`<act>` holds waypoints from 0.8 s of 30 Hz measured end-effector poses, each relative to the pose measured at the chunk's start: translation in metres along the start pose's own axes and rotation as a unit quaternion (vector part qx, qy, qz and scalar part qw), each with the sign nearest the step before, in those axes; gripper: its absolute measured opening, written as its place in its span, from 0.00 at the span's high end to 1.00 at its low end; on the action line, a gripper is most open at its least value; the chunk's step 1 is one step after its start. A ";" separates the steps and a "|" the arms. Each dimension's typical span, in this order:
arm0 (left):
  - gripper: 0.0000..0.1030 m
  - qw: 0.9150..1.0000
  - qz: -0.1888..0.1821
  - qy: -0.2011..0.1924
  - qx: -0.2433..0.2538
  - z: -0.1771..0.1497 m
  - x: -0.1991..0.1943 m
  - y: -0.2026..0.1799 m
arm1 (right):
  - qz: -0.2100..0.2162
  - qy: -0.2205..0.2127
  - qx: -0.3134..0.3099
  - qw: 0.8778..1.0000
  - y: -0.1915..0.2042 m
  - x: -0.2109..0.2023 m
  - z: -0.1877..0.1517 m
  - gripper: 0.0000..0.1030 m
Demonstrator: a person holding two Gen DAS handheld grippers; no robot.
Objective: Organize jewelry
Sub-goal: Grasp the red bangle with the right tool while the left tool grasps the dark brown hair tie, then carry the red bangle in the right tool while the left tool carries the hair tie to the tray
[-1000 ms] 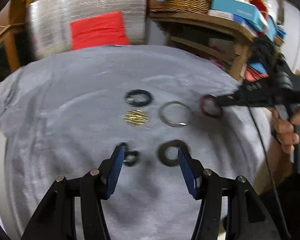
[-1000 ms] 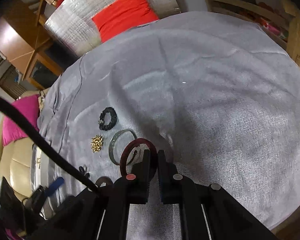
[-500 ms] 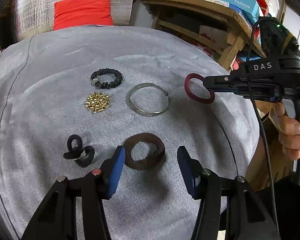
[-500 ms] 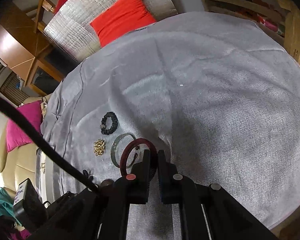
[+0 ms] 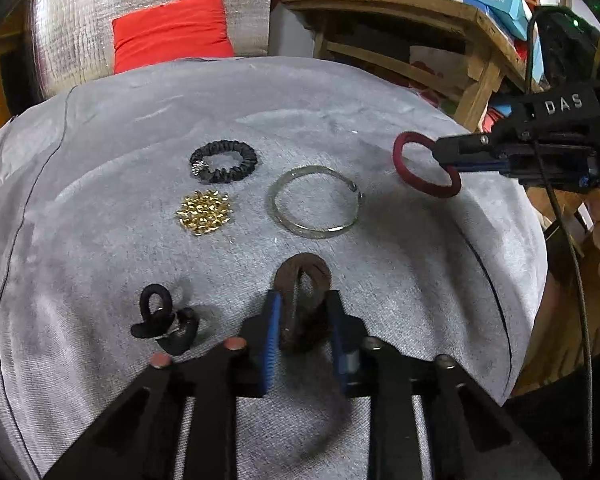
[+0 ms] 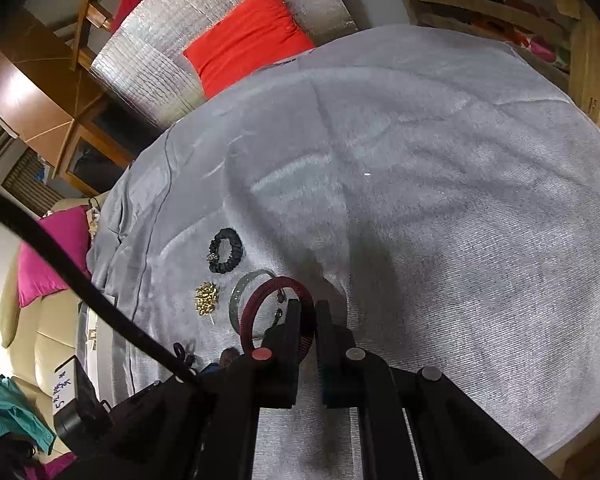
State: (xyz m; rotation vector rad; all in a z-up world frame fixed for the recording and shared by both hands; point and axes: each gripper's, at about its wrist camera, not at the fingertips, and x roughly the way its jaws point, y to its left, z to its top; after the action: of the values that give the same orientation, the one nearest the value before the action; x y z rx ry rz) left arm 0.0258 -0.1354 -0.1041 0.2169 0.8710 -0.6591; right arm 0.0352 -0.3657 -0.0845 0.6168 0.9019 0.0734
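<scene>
At lower centre of the left wrist view, the left gripper [image 5: 302,320] had just been closing and pinched the brown band [image 5: 302,300], squeezing it long-axis straight ahead on the cloth [image 5: 380,92]. Upper right, the right gripper [image 5: 446,156] held the red ring [image 5: 424,166].

Low in the right wrist view, its jaws stayed clamped on that ring [image 6: 278,312], hiding the brown band almost wholly.

left view: sits behind the left gripper [image 5: 302,314], looks down and forward over the grey cloth [image 5: 100,248], close to it
right view: behind the right gripper [image 6: 308,320], tilted down, a little higher over the cloth (the picture is rolled)
facing: left view sees the right gripper from the side at its right edge
shared: scrunchie [image 5: 223,161], gold piece [image 5: 204,212], bangle [image 5: 314,207], red ring [image 5: 424,165], red cushion [image 6: 248,40]
</scene>
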 end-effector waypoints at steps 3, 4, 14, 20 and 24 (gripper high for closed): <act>0.88 1.000 -0.007 -0.008 -0.005 0.001 -0.006 0.003 | 0.002 0.000 0.000 1.000 0.002 0.000 0.000 0.93; 0.88 1.000 -0.007 -0.011 -0.003 0.001 -0.007 0.002 | 0.002 -0.001 -0.001 1.000 0.002 0.000 0.000 0.93; 0.88 0.998 -0.010 -0.055 -0.008 0.007 -0.041 0.004 | 0.018 -0.015 -0.016 1.000 0.017 -0.003 0.000 0.93; 0.88 0.997 0.025 -0.068 -0.021 0.007 -0.058 0.020 | 0.032 -0.029 -0.032 0.999 0.032 -0.004 -0.002 0.93; 0.88 0.996 0.049 -0.073 -0.035 0.007 -0.064 0.034 | 0.037 -0.030 -0.044 0.998 0.043 -0.001 -0.004 0.93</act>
State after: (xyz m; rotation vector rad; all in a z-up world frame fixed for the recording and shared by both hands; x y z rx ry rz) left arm 0.0219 -0.0829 -0.0529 0.1448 0.7378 -0.5446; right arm 0.0398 -0.3281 -0.0627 0.5663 0.8136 0.1595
